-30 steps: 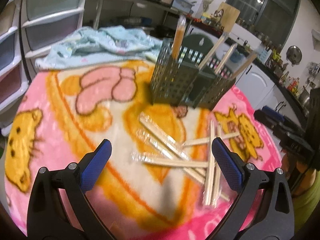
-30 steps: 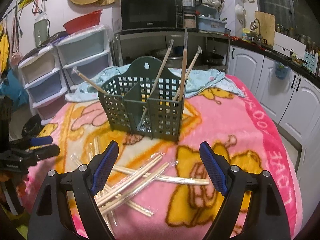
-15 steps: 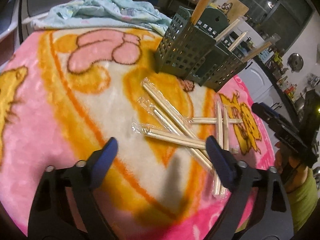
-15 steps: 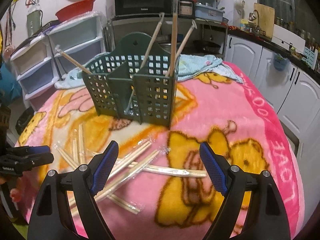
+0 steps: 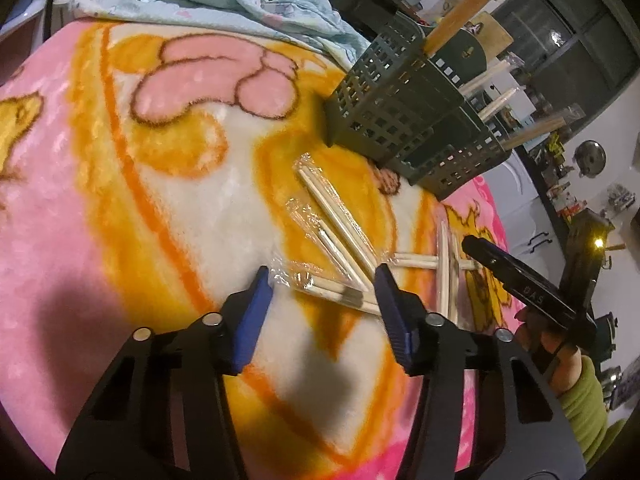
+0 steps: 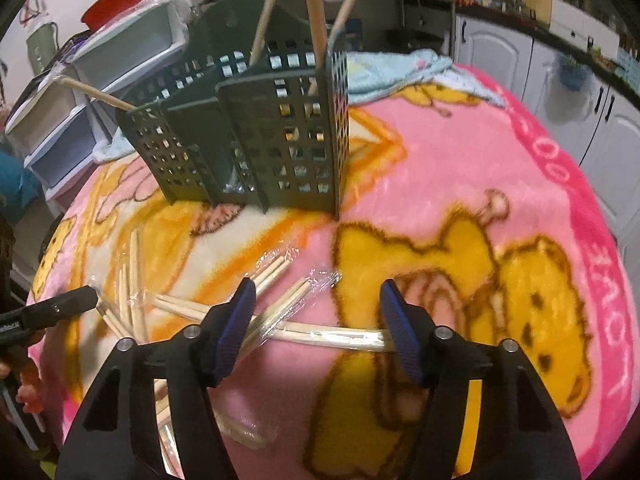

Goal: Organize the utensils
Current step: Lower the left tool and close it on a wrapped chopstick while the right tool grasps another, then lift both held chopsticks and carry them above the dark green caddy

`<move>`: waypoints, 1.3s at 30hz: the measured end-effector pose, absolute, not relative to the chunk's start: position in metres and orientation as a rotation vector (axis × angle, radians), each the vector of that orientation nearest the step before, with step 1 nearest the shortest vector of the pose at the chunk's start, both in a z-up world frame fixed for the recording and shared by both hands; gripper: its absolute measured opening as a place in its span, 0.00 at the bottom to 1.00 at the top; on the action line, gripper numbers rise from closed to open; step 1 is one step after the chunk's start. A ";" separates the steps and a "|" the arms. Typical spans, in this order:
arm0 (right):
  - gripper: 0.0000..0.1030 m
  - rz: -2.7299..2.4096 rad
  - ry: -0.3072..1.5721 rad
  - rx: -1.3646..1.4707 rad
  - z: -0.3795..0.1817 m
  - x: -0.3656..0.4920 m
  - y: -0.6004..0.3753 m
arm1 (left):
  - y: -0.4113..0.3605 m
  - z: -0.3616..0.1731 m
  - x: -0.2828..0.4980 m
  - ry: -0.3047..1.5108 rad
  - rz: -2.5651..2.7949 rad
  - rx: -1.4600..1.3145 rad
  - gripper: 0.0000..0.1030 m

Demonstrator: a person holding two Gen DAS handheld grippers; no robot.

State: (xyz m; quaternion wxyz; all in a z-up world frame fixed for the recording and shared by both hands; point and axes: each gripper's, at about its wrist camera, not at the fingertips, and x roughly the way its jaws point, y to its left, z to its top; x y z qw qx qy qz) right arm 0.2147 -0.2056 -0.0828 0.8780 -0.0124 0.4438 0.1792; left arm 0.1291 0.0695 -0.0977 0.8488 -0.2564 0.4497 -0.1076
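Several plastic-wrapped chopstick pairs lie scattered on the pink cartoon blanket (image 5: 120,184). A dark green slotted utensil caddy (image 5: 404,120) stands behind them with several chopsticks upright in it; it also shows in the right wrist view (image 6: 256,136). My left gripper (image 5: 324,280) is open, low over the blanket, its jaws either side of one wrapped pair (image 5: 336,290). My right gripper (image 6: 318,296) is open, low over another wrapped pair (image 6: 340,336) that lies crosswise between its fingers.
A light blue cloth (image 5: 224,4) is bunched at the blanket's far edge. Plastic drawers (image 6: 80,92) stand at the left, white cabinets (image 6: 560,80) at the right. The right gripper shows in the left wrist view (image 5: 520,284).
Both grippers have moved down and forward to the chopsticks on the blanket. Their jaws have narrowed but stay open. The caddy now looms closer in both views.
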 end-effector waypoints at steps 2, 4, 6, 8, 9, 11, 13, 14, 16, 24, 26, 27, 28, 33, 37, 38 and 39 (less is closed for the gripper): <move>0.50 0.394 0.959 0.009 -0.087 0.220 -0.205 | 0.071 -0.098 0.130 0.948 -0.219 -0.536 0.33; 0.41 0.409 0.990 0.044 -0.091 0.223 -0.206 | 0.073 -0.099 0.131 0.948 -0.214 -0.539 0.28; 0.36 0.419 1.017 0.072 -0.095 0.227 -0.205 | 0.075 -0.100 0.133 0.948 -0.208 -0.542 0.24; 0.32 0.424 1.018 0.087 -0.097 0.228 -0.205 | 0.076 -0.100 0.133 0.946 -0.209 -0.544 0.22; 0.30 0.426 1.020 0.093 -0.097 0.229 -0.204 | 0.077 -0.101 0.134 0.946 -0.207 -0.541 0.21; 0.23 0.433 1.025 0.115 -0.097 0.231 -0.205 | 0.077 -0.101 0.134 0.945 -0.205 -0.536 0.18; 0.17 0.431 1.029 0.137 -0.098 0.233 -0.208 | 0.077 -0.100 0.134 0.944 -0.204 -0.533 0.15; 0.16 0.430 1.028 0.144 -0.098 0.233 -0.209 | 0.077 -0.100 0.134 0.944 -0.204 -0.531 0.14; 0.12 0.428 1.026 0.153 -0.097 0.234 -0.209 | 0.078 -0.100 0.134 0.942 -0.206 -0.529 0.12; 0.05 0.434 0.983 0.170 -0.082 0.227 -0.215 | 0.079 -0.095 0.131 0.918 -0.229 -0.531 0.03; 0.05 0.436 0.964 0.165 -0.076 0.224 -0.215 | 0.079 -0.093 0.131 0.913 -0.228 -0.531 0.02; 0.05 0.437 0.955 0.163 -0.073 0.223 -0.216 | 0.080 -0.092 0.131 0.911 -0.228 -0.531 0.02; 0.05 0.436 0.949 0.161 -0.071 0.222 -0.216 | 0.081 -0.090 0.130 0.907 -0.227 -0.531 0.02; 0.05 0.435 0.918 0.149 -0.062 0.215 -0.217 | 0.085 -0.080 0.125 0.877 -0.223 -0.523 0.01; 0.05 0.443 0.892 0.145 -0.051 0.209 -0.218 | 0.088 -0.065 0.120 0.834 -0.226 -0.508 0.01; 0.05 0.445 0.885 0.142 -0.049 0.208 -0.218 | 0.087 -0.062 0.119 0.826 -0.226 -0.503 0.01; 0.05 0.447 0.879 0.139 -0.046 0.207 -0.218 | 0.087 -0.058 0.117 0.815 -0.227 -0.496 0.01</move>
